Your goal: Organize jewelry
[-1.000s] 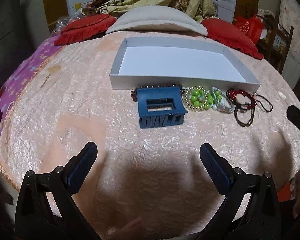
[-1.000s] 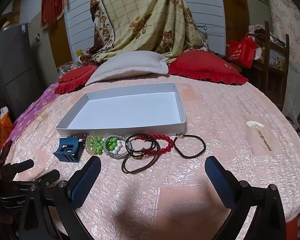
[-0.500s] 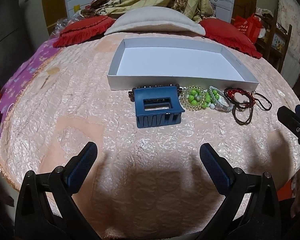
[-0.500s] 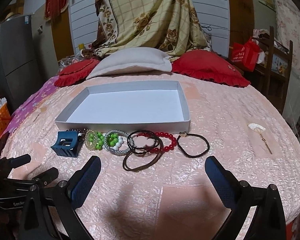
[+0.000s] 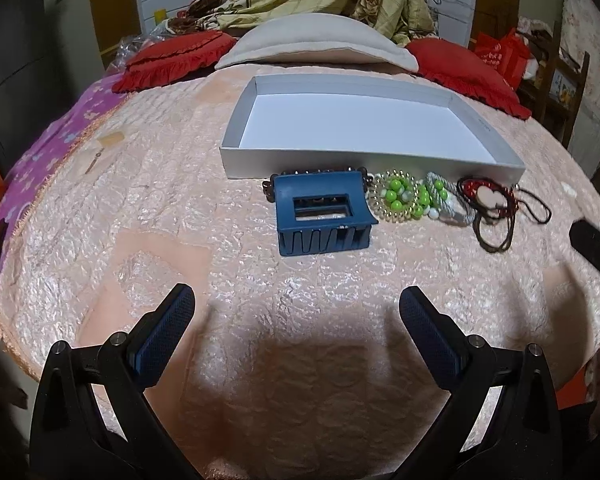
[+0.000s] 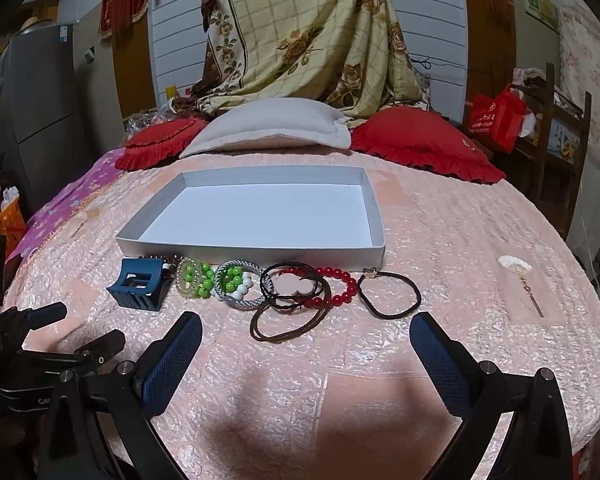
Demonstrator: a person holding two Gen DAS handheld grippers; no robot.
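Since the white tray (image 6: 374, 216) holds nothing yet, the jewelry sits lined up along its near wall: blue claw clip (image 5: 322, 214), green bead bracelets (image 6: 204, 278), red bead bracelet (image 6: 340, 284), black hair ties (image 6: 388, 294). Left gripper (image 5: 296, 312) and right gripper (image 6: 306, 334) hover short of the row, tongs spread, empty, likely lined up for a first pick.

Left gripper (image 5: 296, 304): fingers spread wide apart, nothing between them, held above the near edge of the bed and pointing toward its far edge.
Left gripper fingers (image 5: 168, 328): blue textured pads on black arms, touching nothing.
Right gripper (image 6: 306, 330): fingers spread equally wide and bare, also above the bed's near edge, aimed at the far edge.
Right gripper fingers (image 6: 440, 360): blue pads, clear of the bed.
Relation: the left gripper (image 6: 60, 336) shows at the lower left of the right wrist view, beside the right gripper, apart from it.
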